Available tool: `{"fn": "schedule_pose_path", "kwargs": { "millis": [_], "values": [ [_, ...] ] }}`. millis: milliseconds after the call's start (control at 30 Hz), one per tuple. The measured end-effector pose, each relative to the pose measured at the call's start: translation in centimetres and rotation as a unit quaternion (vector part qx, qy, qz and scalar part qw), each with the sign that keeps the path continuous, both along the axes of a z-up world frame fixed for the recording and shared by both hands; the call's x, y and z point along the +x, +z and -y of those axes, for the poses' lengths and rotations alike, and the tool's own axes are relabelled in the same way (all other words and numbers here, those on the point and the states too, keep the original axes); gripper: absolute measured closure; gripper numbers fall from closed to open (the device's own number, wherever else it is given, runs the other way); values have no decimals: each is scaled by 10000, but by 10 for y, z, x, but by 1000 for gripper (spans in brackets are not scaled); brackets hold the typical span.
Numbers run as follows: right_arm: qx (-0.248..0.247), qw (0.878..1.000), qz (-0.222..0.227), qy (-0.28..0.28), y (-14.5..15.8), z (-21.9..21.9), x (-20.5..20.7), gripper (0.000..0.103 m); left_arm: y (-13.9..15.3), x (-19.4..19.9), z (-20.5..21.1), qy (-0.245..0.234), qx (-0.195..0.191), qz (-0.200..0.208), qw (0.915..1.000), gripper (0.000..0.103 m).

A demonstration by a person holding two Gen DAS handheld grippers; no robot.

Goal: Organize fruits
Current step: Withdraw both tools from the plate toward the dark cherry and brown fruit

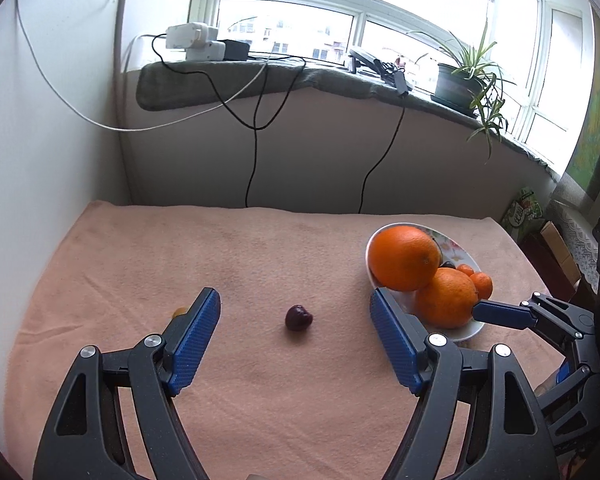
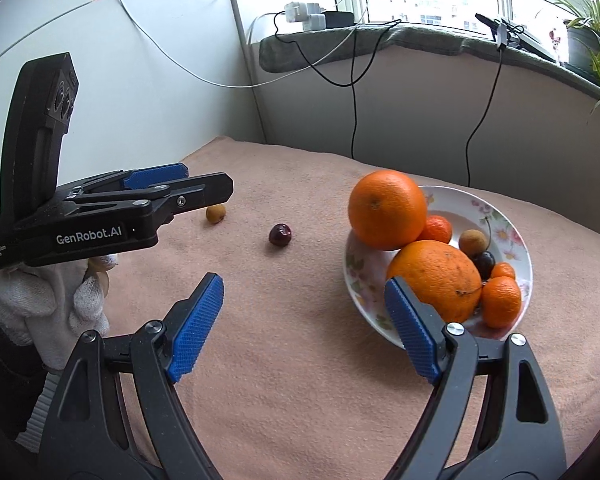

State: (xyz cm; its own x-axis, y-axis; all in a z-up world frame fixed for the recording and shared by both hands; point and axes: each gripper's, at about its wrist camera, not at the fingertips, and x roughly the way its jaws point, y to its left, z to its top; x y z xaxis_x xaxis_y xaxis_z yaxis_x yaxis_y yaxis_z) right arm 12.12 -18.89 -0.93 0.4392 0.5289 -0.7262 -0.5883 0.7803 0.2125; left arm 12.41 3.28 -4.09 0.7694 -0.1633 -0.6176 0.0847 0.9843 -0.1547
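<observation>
Two loose fruits remain: the left gripper [image 1: 295, 344], wide open, should lower squarely around the cherry [image 1: 298, 317] just ahead.

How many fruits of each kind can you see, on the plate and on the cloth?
Big oranges: 2
Small tangerines: 3
Dark cherries: 2
Small brownish-yellow fruits: 2
Total: 9
</observation>
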Motion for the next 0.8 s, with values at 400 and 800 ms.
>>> {"fn": "schedule_pose_path", "kwargs": {
  "millis": [400, 800],
  "values": [
    [110, 9993, -212, 293, -15, -42, 6, 19, -28, -15, -61, 468, -150, -232, 9985, 26],
    [-37, 9988, -468, 108, -38, -75, 32, 44, -51, -3, -76, 341, -398, -495, 9974, 45]
  ]
}}
